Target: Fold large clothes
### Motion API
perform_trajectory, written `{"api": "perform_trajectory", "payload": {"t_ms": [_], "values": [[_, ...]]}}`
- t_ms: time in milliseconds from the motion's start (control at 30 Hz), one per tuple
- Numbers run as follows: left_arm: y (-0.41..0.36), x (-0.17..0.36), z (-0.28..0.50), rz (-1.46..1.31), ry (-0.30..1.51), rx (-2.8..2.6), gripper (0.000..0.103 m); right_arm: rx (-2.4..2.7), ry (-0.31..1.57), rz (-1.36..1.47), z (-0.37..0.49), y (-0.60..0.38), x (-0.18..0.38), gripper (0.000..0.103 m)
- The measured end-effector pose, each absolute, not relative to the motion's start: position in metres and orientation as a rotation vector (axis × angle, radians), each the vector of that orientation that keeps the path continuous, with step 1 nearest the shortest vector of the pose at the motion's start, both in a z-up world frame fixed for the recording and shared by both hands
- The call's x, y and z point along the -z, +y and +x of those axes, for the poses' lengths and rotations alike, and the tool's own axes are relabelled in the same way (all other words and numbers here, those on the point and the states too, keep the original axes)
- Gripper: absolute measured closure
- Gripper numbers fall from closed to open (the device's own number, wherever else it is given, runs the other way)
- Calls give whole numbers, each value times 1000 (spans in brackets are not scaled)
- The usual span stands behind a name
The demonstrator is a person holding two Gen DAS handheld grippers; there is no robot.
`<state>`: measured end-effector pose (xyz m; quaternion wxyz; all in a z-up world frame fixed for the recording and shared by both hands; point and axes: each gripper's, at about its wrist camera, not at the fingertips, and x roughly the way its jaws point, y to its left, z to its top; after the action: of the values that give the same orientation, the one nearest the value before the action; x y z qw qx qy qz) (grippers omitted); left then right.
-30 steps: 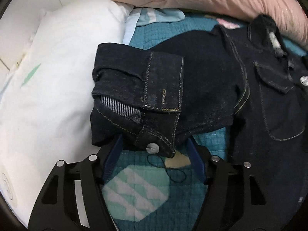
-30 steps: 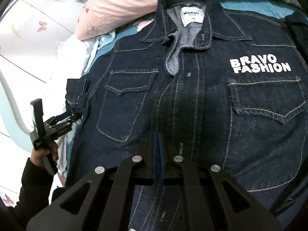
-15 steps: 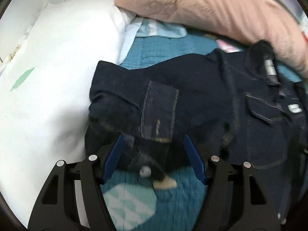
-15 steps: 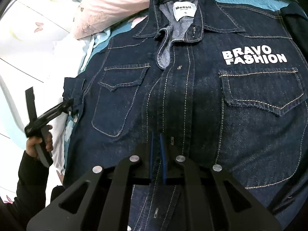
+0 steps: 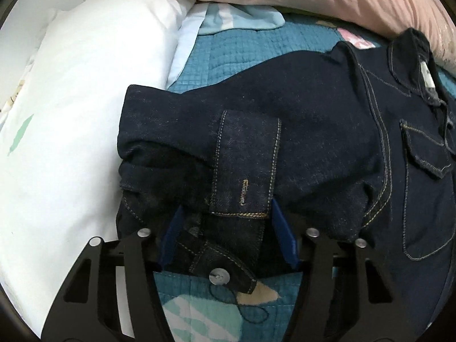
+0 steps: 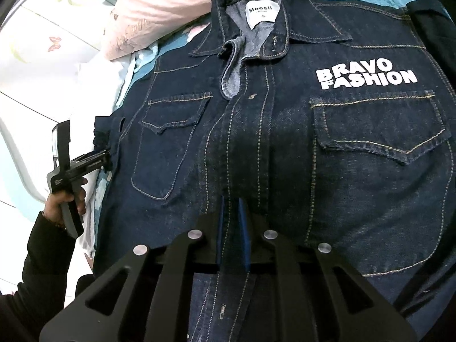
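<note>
Both wrist views closely share the jacket [image 6: 285, 156].

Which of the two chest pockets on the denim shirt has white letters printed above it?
The larger-looking chest pocket on the image's right, under the BRAVO FASHION print. The other pocket has plain denim above it.

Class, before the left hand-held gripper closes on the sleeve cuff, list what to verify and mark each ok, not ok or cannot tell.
1. Left hand-held gripper open: ok.
2. Sleeve cuff lies between its fingers: ok.
3. Jacket lies front up, collar toward the pink pillow: ok.
4. Right hand-held gripper over the front placket, fingers nearly together: ok; whether it pinches cloth: cannot tell.
5. Other sleeve laid flat: cannot tell.
</note>
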<state>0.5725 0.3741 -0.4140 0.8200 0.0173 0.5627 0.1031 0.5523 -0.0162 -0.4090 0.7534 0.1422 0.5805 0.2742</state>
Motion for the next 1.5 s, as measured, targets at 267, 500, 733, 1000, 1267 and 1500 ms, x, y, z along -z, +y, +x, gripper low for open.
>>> {"api": "perform_trajectory", "payload": {"t_ms": [267,500,733,1000,1267,1500], "values": [[380,402,566,-35,1140,-265,84,-576,1264,323,550,-34,408,89],[372,387,556,-86,1091,-281,91,-575,1265,339,546,-43,409,88],[356,351,552,-304,1002,-130,91,-563,1255,355,547,-59,407,88],[257,310,567,-369,928,144,91,-510,1218,367,546,-93,398,88],[135,330,592,-449,970,360,91,-385,1157,336,548,-147,390,88],[67,381,623,-491,1093,375,90,-299,1087,403,557,-209,386,90]]}}
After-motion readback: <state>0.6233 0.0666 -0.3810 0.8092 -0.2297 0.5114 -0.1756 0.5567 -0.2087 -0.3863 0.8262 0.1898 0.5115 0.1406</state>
